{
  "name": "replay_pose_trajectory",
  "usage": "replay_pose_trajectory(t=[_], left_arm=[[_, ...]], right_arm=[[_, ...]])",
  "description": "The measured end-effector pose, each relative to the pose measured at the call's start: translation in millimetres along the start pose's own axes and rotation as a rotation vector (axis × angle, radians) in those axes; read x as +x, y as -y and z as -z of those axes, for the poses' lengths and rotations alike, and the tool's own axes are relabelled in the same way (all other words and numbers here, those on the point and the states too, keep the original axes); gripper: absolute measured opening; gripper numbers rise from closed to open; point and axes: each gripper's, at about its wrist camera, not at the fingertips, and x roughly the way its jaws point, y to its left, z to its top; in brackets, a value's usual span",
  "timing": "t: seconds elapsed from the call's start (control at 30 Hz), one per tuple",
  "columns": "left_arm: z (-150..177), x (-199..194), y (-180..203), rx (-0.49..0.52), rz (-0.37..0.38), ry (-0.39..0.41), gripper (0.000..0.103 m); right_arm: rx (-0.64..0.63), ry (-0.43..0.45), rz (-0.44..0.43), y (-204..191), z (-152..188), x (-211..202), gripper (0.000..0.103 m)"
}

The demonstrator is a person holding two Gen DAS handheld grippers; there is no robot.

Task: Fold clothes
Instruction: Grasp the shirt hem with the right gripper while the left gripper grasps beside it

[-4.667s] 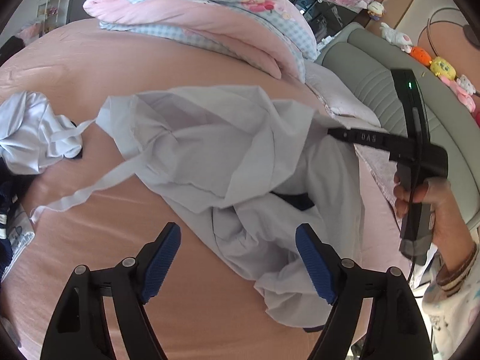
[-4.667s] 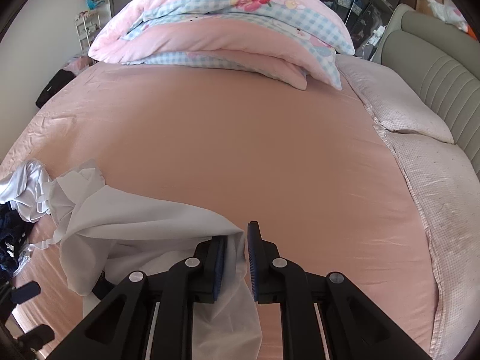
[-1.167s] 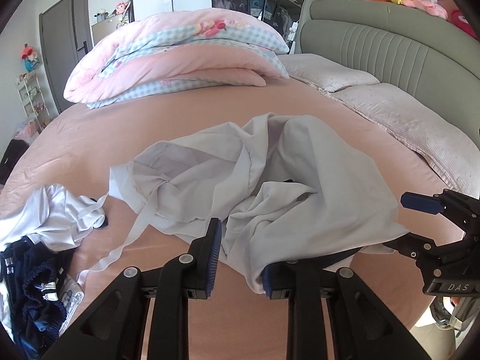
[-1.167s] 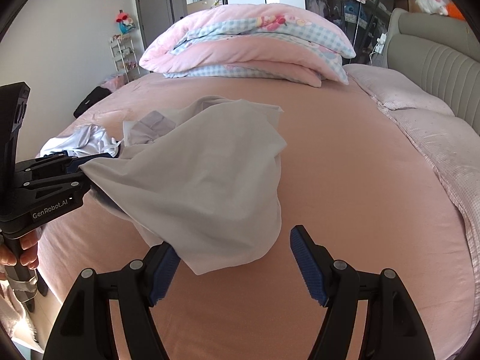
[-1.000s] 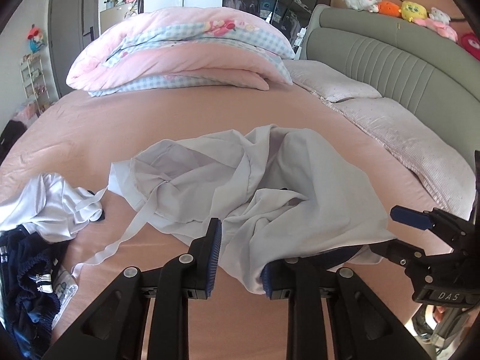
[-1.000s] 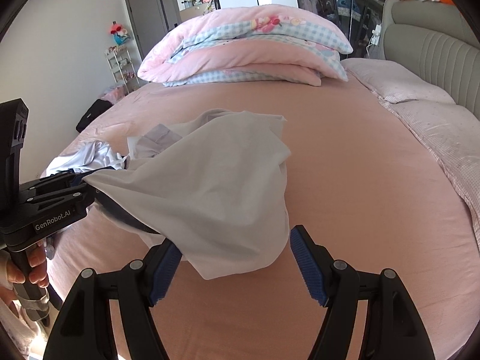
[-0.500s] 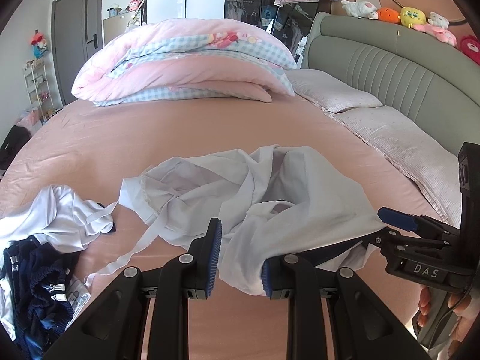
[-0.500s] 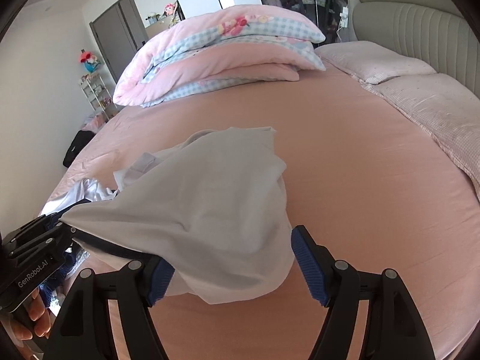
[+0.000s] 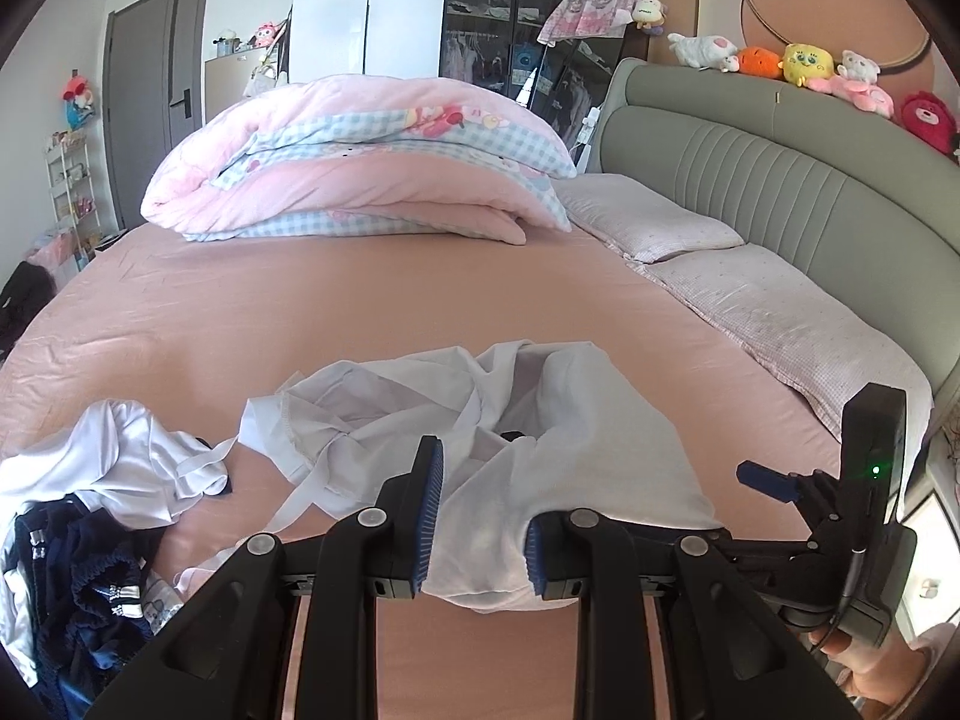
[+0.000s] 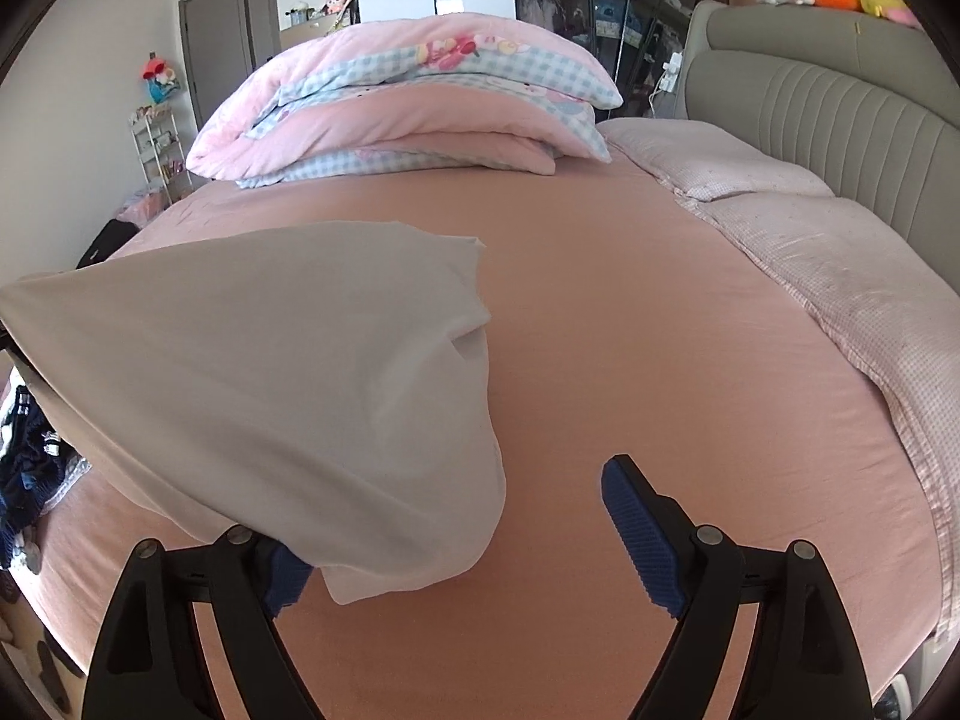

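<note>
Two grippers at work over one pale grey garment point(image 9: 564, 420), spread in a rumpled heap on the near part of the pink bed point(image 9: 360, 312), well short of the folded duvet point(image 9: 360, 168) at the far side. Left gripper point(image 9: 480, 528) clamped narrow on a bunched hem of that garment, cloth pinched between the blue pads and lifted clear of the bed, probably to hold one corner fixed and taut while the other corner is found. Right gripper point(image 10: 456, 540) with jaws spreading wide, nothing pressed between them; a loose flap of the same garment point(image 10: 288, 372) draped over the left jaw and hanging across the gap, seemingly lined up so the edge can be caught next. Stretched from the left edge of the right wrist view toward the right gripper, so clearly raised off the bed on the side away from the duvet. Judged as an early step: still sorting out edges, no fold made yet. Risk of closing on a double layer instead of a single edge, given the sag. Another white garment point(image 9: 120, 456) and dark blue clothes point(image 9: 78, 588) piled to the left of the grey garment, apparently waiting their turn
</note>
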Motion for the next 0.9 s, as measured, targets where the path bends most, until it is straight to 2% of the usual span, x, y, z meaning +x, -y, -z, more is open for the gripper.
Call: replay_pose_trajectory(t=[0.1,0.17,0.2,0.5,0.57,0.67,0.73,0.77,0.83,0.9], left_arm=[[-1,-6,9,0.078,-0.034,0.03,0.023],[1,-7,13,0.112,-0.043,0.03,0.023],[2,-5,14,0.113,-0.042,0.023,0.023],[15,-1,18,0.101,-0.051,-0.003,0.023],[17,1,17,0.071,-0.028,-0.015,0.023],[23,6,16,0.03,-0.012,-0.044,0.023],[29,10,17,0.012,-0.008,-0.058,0.023],[32,11,18,0.003,0.004,-0.064,0.023],[37,13,18,-0.02,0.044,-0.078,0.024],[41,14,16,-0.042,0.061,-0.08,0.024]], right_arm=[[0.015,0.022,0.043,5,1,-5,0.086],[-0.004,0.037,0.093,7,0,-9,0.086],[-0.013,0.036,0.092,7,0,-9,0.086],[0.143,-0.113,-0.064,28,1,16,0.084],[0.179,-0.141,-0.111,33,3,21,0.078],[0.218,-0.172,-0.193,38,6,25,0.056],[0.215,-0.175,-0.226,37,6,24,0.039],[0.209,-0.173,-0.24,36,6,23,0.034],[0.165,-0.17,-0.231,31,5,21,0.025],[0.133,-0.169,-0.232,27,4,19,0.023]])
